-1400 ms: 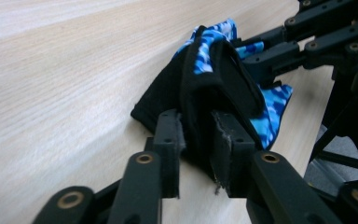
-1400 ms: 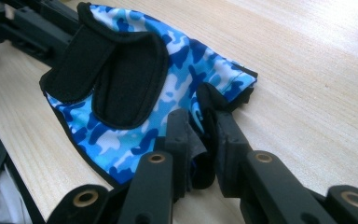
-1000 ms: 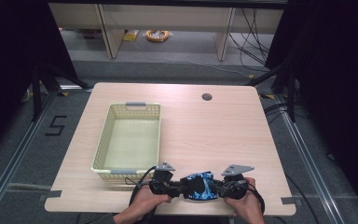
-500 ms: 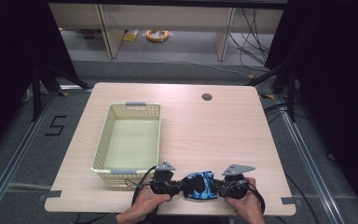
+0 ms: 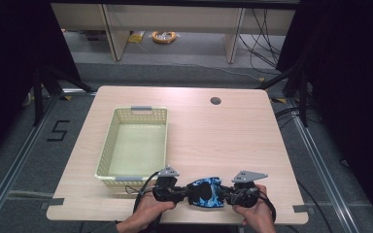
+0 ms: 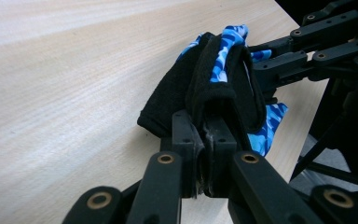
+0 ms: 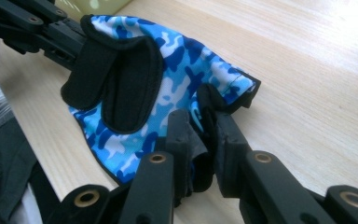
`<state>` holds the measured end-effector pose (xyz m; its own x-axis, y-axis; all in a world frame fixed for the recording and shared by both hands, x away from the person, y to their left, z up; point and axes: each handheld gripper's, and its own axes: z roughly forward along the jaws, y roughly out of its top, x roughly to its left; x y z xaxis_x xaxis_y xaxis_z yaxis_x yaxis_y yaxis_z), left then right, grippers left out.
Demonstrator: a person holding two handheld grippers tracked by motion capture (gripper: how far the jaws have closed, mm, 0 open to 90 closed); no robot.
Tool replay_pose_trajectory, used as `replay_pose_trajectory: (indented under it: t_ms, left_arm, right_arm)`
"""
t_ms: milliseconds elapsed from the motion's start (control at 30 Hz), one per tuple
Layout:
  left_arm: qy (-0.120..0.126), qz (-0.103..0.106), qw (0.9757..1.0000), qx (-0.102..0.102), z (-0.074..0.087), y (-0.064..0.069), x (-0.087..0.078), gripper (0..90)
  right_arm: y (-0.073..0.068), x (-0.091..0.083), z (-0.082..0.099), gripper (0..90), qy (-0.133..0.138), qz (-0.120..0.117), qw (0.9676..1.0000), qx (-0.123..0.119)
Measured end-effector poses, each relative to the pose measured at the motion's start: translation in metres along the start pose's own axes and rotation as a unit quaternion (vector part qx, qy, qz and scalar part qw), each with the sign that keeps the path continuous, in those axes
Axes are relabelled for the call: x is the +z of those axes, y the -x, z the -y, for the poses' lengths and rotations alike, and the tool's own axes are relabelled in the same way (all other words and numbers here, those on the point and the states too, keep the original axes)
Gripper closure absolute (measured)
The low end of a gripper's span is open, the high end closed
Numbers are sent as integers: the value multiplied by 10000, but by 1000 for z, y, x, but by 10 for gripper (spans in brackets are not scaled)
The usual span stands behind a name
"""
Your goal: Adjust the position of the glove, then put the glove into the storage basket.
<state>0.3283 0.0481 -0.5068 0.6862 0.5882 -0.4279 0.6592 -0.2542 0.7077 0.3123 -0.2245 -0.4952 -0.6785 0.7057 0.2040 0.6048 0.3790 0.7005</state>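
Note:
A blue camouflage glove [image 5: 205,191] with black straps lies stretched between my two grippers near the table's front edge. My left gripper [image 5: 187,194] comes in from the left, shut on the glove's black strap end [image 6: 214,79]; its jaws [image 6: 204,126] pinch the fabric tight. My right gripper [image 5: 226,195] comes in from the right, shut on the hemmed blue edge of the glove [image 7: 177,60]; its jaws [image 7: 200,121] press on the cloth. Each gripper view shows the other gripper's black jaws on the far side of the glove [image 6: 279,70] [image 7: 72,46].
A pale yellow mesh basket [image 5: 108,145] stands on the left half of the wooden table [image 5: 233,141], just behind my left hand. A round cable hole [image 5: 215,101] sits near the far edge. The front edge lies right under both hands.

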Motion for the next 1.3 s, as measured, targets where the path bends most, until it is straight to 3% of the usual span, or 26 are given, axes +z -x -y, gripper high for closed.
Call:
replay_pose_trajectory:
  t_ms: [33,67,100,233,267,300,433,467,500,533,567,600,633,700,733,800,900,967,1033,1300]
  left_arm:
    - [21,-77,10000,-12,0,1,-1,847]
    - [2,22,10000,-22,-1,1,-4,846]
    - [2,22,10000,-22,-1,1,-4,846]
    - [50,17,10000,46,-2,3,-11,848]
    - [67,41,10000,54,-3,3,-16,848]
    - [67,41,10000,54,-3,3,-16,848]
    - [119,43,9999,60,-3,2,-27,849]
    - [235,91,9995,214,-5,0,-33,849]
    - [235,91,9995,214,-5,0,-33,849]
    - [234,86,9997,63,-4,2,-36,849]
    - [278,170,9993,187,-6,1,-39,849]
    - [261,102,9996,15,-10,5,-47,849]
    - [261,102,9996,15,-10,5,-47,849]
    - [285,63,9996,57,-16,4,-56,849]
    - [316,96,9995,17,-18,4,-60,849]
    - [339,99,9994,-11,-26,1,-72,848]
    - [333,58,9994,10,-32,0,-79,848]
    - [328,95,9994,-46,-37,-3,-85,848]
    - [332,77,9994,-105,-42,-7,-89,847]
    - [380,-82,9990,-227,-53,-22,-111,846]
  right_arm:
    - [-1,0,-1,788,25,-51,10000,13]
    - [-6,-2,-2,788,23,-55,9999,113]
    - [-5,-2,-2,788,99,-15,9999,-25]
    - [-8,-5,-4,788,154,-140,9998,32]
    - [-13,-7,-5,788,134,-78,9999,-19]
    - [-17,-7,-6,788,114,-163,9998,90]
    - [-22,-9,-10,789,222,-218,9995,-6]
    - [-25,-11,-12,789,306,-227,9993,-43]
    - [-27,-12,-15,789,311,-260,9992,-46]
    - [-31,-13,-17,789,315,-279,9991,23]
    - [-31,-13,-17,789,315,-279,9991,23]
    - [-36,-16,-23,789,285,-267,9992,22]
    - [-34,-15,-27,789,397,-291,9987,-157]
    - [-38,-17,-30,789,356,-275,9990,-44]
    - [-37,-19,-39,789,491,-248,9982,-228]
    - [-40,-20,-48,789,596,-338,9973,-267]
    - [-46,-23,-56,789,550,-274,9978,-252]
    - [-47,-23,-69,789,627,-265,9967,-451]
    - [-48,-24,-74,789,585,-259,9970,-437]
    - [-58,-13,-105,789,553,-255,9959,-668]
